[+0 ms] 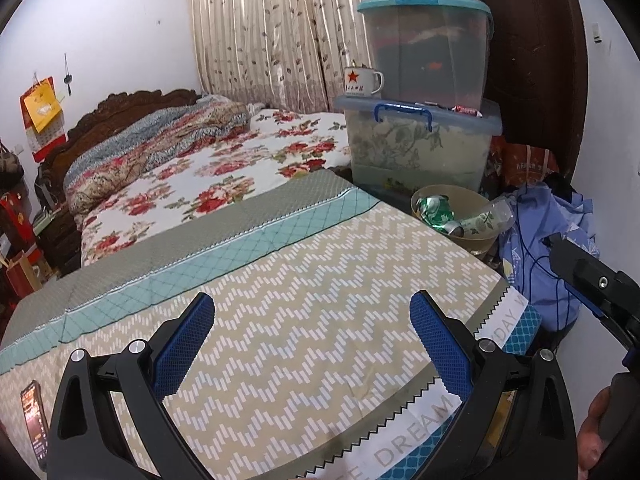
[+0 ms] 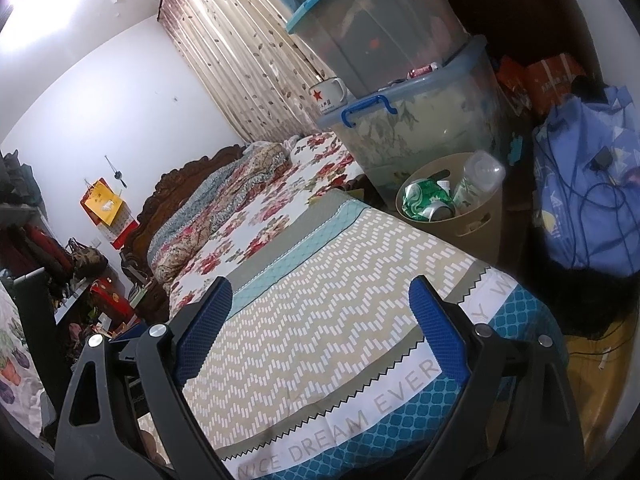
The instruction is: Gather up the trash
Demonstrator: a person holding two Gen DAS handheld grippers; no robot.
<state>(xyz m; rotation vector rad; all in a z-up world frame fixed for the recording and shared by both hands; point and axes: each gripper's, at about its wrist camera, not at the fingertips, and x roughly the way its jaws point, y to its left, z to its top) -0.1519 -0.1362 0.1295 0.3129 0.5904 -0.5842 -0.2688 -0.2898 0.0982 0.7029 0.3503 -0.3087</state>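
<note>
A tan wastebasket (image 1: 476,240) (image 2: 476,220) stands on the floor beside the bed's far right corner. Inside lie a crushed green can (image 1: 434,210) (image 2: 426,196) and a clear plastic bottle (image 1: 490,216) (image 2: 478,178). My left gripper (image 1: 312,312) hovers open over the zigzag-patterned blanket (image 1: 300,320), nothing between its blue pads. My right gripper (image 2: 320,296) is open too, above the same blanket (image 2: 320,328), with the basket ahead and to the right. Part of the right gripper's black body shows at the left wrist view's right edge.
Stacked clear storage boxes (image 1: 420,144) (image 2: 420,120) with a white star mug (image 1: 362,82) (image 2: 328,96) rise behind the basket. A blue bag with a cable (image 1: 548,240) (image 2: 588,196) sits to the right. A phone (image 1: 34,420) lies on the blanket at left. A floral quilt covers the bed beyond.
</note>
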